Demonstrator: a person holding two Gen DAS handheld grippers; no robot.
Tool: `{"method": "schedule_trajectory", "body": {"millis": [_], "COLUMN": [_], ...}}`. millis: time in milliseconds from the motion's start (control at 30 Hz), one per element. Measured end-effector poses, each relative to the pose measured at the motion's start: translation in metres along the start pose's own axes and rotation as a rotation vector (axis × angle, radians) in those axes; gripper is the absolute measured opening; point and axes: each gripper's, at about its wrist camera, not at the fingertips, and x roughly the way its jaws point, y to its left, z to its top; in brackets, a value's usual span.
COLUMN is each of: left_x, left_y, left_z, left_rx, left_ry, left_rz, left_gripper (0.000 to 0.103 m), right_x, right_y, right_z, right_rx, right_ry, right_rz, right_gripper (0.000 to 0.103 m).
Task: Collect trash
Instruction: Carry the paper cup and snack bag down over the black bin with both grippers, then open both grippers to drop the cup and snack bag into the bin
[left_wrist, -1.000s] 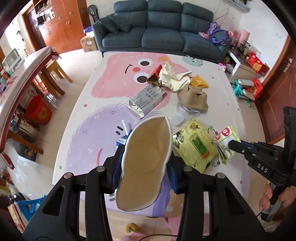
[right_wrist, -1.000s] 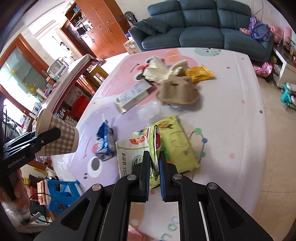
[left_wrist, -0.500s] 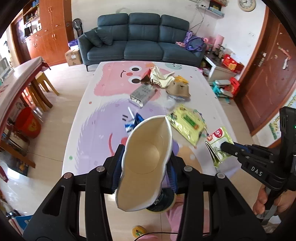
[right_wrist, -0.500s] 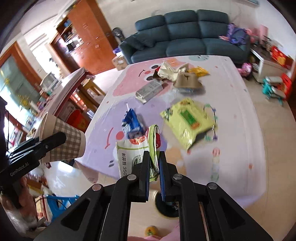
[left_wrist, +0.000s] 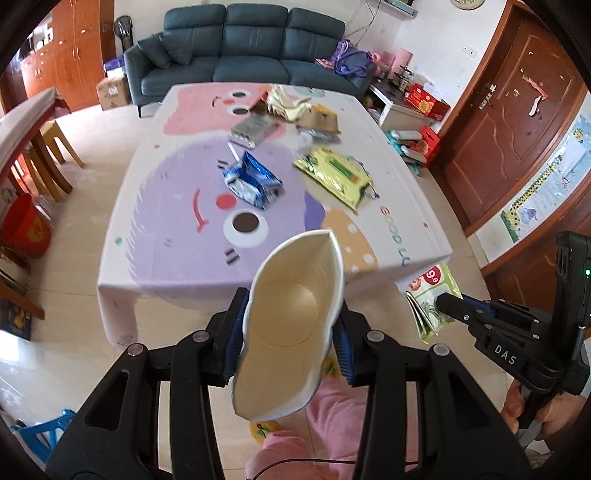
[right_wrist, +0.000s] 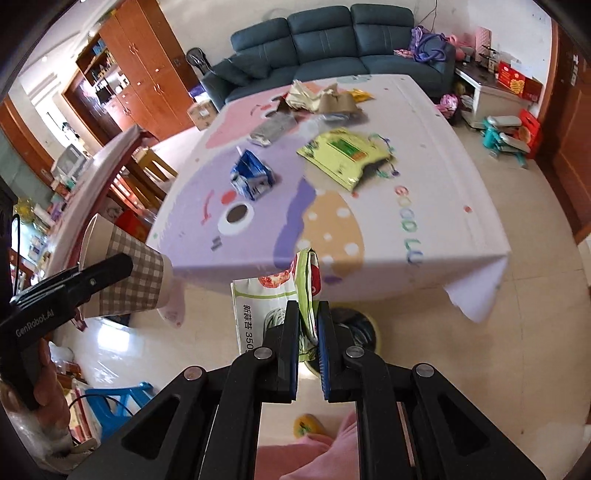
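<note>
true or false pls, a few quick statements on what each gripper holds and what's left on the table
1. The left gripper is shut on a paper cup. True.
2. The cup is full of liquid. False: it looks empty, its bare bottom showing.
3. The right gripper is open and empty. False: it pinches a green and white wrapper.
4. A blue packet lies on the table. True.
5. The yellow-green bag hangs from a gripper. False: it lies on the table, to the right of the blue packet.
</note>
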Motion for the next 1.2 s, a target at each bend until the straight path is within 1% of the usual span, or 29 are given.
{"method": "schedule_trajectory", "body": {"millis": [133, 167, 233, 333, 400, 467, 600, 633, 733, 900, 933, 967, 1067, 1100, 1167, 1200], "left_x": [0.02, 0.032, 0.048, 0.081, 0.105, 0.134, 0.195, 0.215, 0.267, 0.344, 0.356, 0.37, 0.405, 0.414, 0.429, 0.434], "left_y": [-0.005, -0.008, -0.01, -0.012, -0.011, -0.01, -0.003, -0.001, 0.004, 0.009, 0.01, 0.011, 0.013, 0.014, 0.016, 0.017], "left_z": [-0.015, -0.013, -0.024, -0.033, -0.044, -0.057, -0.079, -0.084, -0.098, -0.121, -0.125, -0.13, -0.145, -0.15, -0.158, -0.161], "left_rx": [-0.023, -0.025, -0.032, -0.048, -0.064, -0.077, -0.127, -0.14, -0.161, -0.167, -0.17, -0.173, -0.171, -0.165, -0.154, -0.152], "left_ry": [0.047, 0.057, 0.085, 0.135, 0.167, 0.199, 0.255, 0.263, 0.276, 0.28, 0.28, 0.284, 0.32, 0.329, 0.331, 0.327], "left_rz": [-0.026, -0.03, -0.037, -0.034, -0.037, -0.034, -0.035, -0.032, -0.014, 0.029, 0.039, 0.05, 0.066, 0.071, 0.087, 0.092], "left_gripper": [0.038, 0.038, 0.038, 0.038, 0.038, 0.038, 0.038, 0.039, 0.04, 0.043, 0.044, 0.047, 0.052, 0.054, 0.069, 0.07], "right_x": [0.01, 0.015, 0.027, 0.054, 0.077, 0.109, 0.169, 0.182, 0.229, 0.308, 0.322, 0.337, 0.377, 0.39, 0.41, 0.419], "right_y": [-0.011, -0.013, -0.02, -0.032, -0.04, -0.049, -0.066, -0.07, -0.081, -0.104, -0.109, -0.114, -0.124, -0.127, -0.13, -0.132], "right_z": [-0.014, -0.015, -0.023, -0.035, -0.046, -0.057, -0.078, -0.081, -0.093, -0.113, -0.116, -0.12, -0.127, -0.13, -0.131, -0.133], "right_rx": [0.005, 0.008, 0.017, 0.038, 0.046, 0.051, 0.052, 0.054, 0.051, 0.065, 0.077, 0.092, 0.124, 0.128, 0.136, 0.139], "right_ry": [0.052, 0.063, 0.09, 0.141, 0.176, 0.219, 0.263, 0.269, 0.285, 0.308, 0.313, 0.321, 0.339, 0.348, 0.361, 0.364], "right_rz": [-0.028, -0.033, -0.04, -0.036, -0.038, -0.045, -0.058, -0.056, -0.059, -0.06, -0.054, -0.048, -0.014, -0.012, -0.007, 0.001], "right_gripper": [0.009, 0.009, 0.009, 0.009, 0.009, 0.009, 0.009, 0.009, 0.009, 0.009, 0.009, 0.009, 0.01, 0.014, 0.021, 0.026]}}
